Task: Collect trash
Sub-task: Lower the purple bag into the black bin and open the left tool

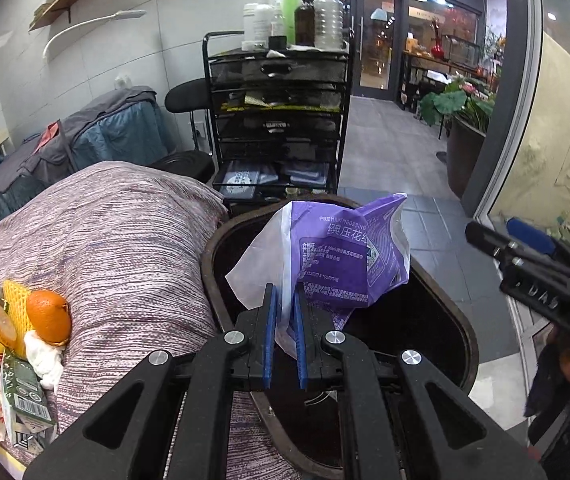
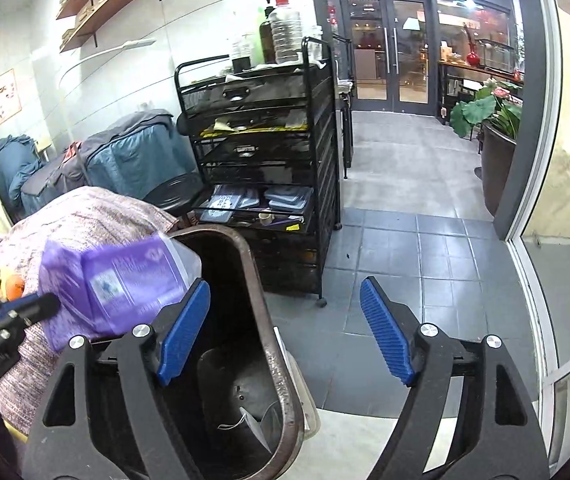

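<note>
The purple wrapper (image 1: pixel 345 256), a crumpled plastic package, hung directly above the open mouth of the dark bin (image 1: pixel 457 312), pinched at its lower clear edge by the left tongs (image 1: pixel 285 308), whose blue pads were clamped together on the film. Held that way, the wrapper stood up out of the grip and over the bin, so a release would likely drop it inside. The right tongs (image 2: pixel 285 332) hovered over the bin's near rim with their blue pads wide apart and nothing between them, seemingly free for the next item. To the left of the bin, on the striped bedcover (image 1: pixel 117 240), more litter waited: an orange (image 1: pixel 49 316) beside yellow foam netting (image 1: pixel 17 304), crumpled tissue (image 1: pixel 43 354) and a green carton (image 1: pixel 25 396). Behind the bin stood a black drawer cart (image 1: pixel 277 120) topped with bottles.
</note>
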`<state>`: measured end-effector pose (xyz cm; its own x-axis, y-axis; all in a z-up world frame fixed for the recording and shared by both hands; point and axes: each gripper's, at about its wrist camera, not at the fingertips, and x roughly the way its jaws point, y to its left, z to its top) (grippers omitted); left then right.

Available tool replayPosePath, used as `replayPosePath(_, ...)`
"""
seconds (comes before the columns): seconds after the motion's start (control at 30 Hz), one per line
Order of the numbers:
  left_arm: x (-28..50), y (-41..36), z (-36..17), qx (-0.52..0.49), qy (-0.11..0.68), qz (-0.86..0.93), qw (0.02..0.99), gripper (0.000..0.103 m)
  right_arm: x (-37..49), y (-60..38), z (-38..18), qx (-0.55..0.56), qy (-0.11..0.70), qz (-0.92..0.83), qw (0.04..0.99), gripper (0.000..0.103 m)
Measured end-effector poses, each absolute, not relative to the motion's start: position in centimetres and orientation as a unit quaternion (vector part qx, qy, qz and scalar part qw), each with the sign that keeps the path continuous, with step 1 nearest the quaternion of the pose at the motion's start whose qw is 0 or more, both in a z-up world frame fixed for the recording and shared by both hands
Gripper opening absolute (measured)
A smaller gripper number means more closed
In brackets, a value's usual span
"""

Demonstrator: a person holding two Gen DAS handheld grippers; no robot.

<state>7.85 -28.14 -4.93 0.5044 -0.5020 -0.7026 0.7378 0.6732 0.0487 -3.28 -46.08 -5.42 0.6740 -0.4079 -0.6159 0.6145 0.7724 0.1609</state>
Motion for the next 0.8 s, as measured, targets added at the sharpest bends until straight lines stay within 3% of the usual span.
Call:
replayPosePath(0.13,7.8,-28.5,-5.7,0.189,0.345,-0.36,0.846,0.023,-3.6,-46.1,-5.2,0.182,0.284,-0.284,0.898,0.078)
replayPosePath(0.2,7.8,-28.4,-5.8,0.19,0.343,-0.36,0.847,0.045,-3.6,-46.1,-5.1,0.182,0.283,-0.284,0.898,0.078)
replayPosePath(0.23,7.6,-28.3,-5.6,0.188,0.337,-0.36,0.85,0.061,-3.6,-46.1,-5.1,0.182,0.283,-0.285,0.898,0.078)
replayPosePath(0.37,7.2,-27.9,-4.8,0.178,0.314,-0.365,0.858,0.08,-3.5,-46.1,-5.2,0.183,0.281,-0.286,0.898,0.082)
replayPosePath(0.53,6.5,-27.1,-3.3,0.17,0.28,-0.361,0.873,0.09,-3.3,-45.9,-5.0,0.191,0.271,-0.273,0.903,0.084)
replayPosePath(0.8,5.3,-24.6,-0.8,0.159,0.228,-0.341,0.898,0.096,-2.7,-44.1,-3.8,0.189,0.244,-0.229,0.923,0.089)
